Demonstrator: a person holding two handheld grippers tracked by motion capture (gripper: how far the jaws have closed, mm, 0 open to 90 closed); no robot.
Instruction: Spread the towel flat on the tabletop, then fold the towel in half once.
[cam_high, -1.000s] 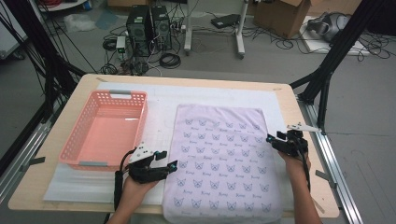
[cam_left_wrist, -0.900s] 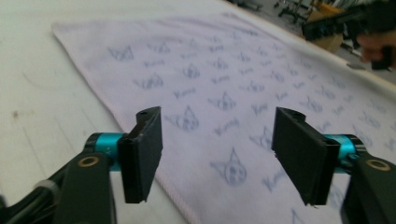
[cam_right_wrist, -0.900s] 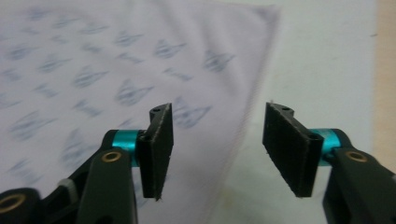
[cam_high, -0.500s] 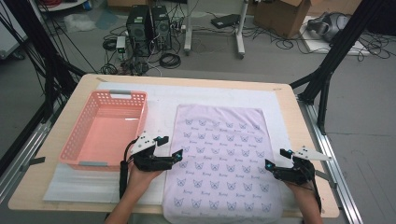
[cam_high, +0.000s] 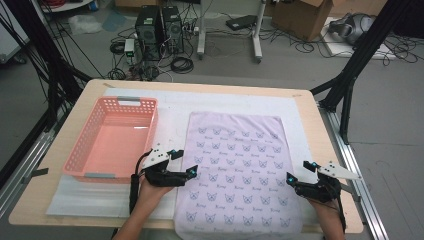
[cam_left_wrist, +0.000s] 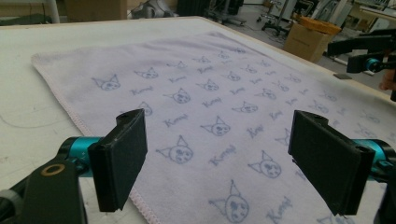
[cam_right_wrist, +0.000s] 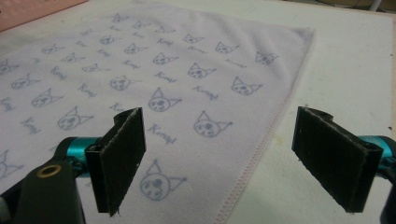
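A lilac towel (cam_high: 237, 165) printed with cat faces lies flat on the white mat (cam_high: 170, 102). My left gripper (cam_high: 183, 163) sits low at the towel's left edge, near the front. In the left gripper view the towel (cam_left_wrist: 210, 88) and its hem run between the wide-apart jaws of that gripper (cam_left_wrist: 223, 156). My right gripper (cam_high: 299, 172) is at the towel's right edge. There the hem of the towel (cam_right_wrist: 140, 60) passes between the jaws of the right gripper (cam_right_wrist: 219, 158). Both pairs of jaws have just been opening; neither presses on the cloth.
An empty pink basket (cam_high: 117, 140) stands on the mat left of the towel, close to my left hand. The wooden table edge (cam_high: 327, 145) runs along the right. Black frame posts (cam_high: 357, 65), computers and cables are on the floor beyond the table.
My right gripper slid along the towel's right edge toward the near side and its jaws spread. The left gripper barely shifted and its jaws also widened.
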